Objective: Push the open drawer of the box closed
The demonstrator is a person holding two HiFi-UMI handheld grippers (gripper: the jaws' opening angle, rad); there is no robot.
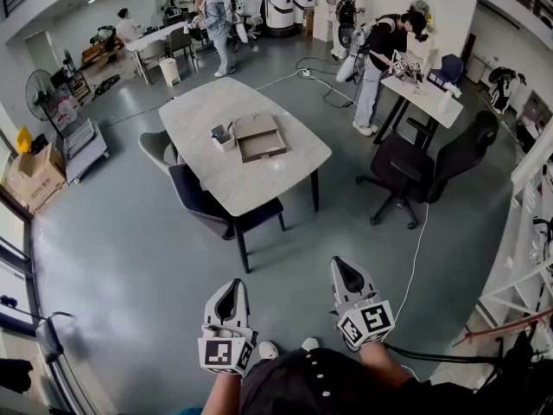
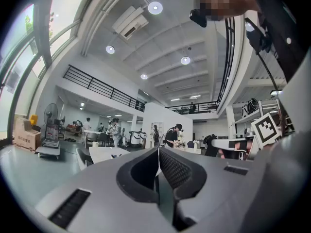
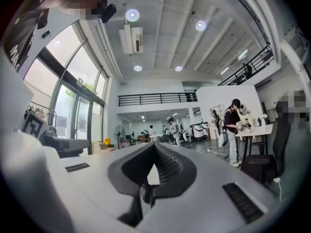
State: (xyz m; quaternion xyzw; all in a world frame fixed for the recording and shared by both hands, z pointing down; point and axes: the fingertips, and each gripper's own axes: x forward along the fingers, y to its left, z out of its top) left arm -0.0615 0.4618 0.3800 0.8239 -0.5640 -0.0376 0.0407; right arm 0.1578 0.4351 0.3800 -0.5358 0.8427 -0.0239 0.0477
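Note:
A flat brown box (image 1: 257, 128) lies on the pale table (image 1: 207, 173) across the room, its drawer (image 1: 263, 149) pulled out toward me. Both grippers are held close to my body, far from the table. In the head view my left gripper (image 1: 230, 284) and right gripper (image 1: 347, 266) point ahead, level. The left gripper view shows its jaws (image 2: 158, 150) pressed together with nothing between them, and the table (image 2: 104, 153) far off. In the right gripper view the jaws (image 3: 154, 144) are likewise together and empty.
A small white holder (image 1: 222, 136) stands beside the box. A dark chair (image 1: 212, 207) and a grey chair (image 1: 160, 150) sit at the table's near side. A black office chair (image 1: 428, 167), a desk (image 1: 423, 93) with a person (image 1: 380, 59) and floor cables (image 1: 419, 249) lie right.

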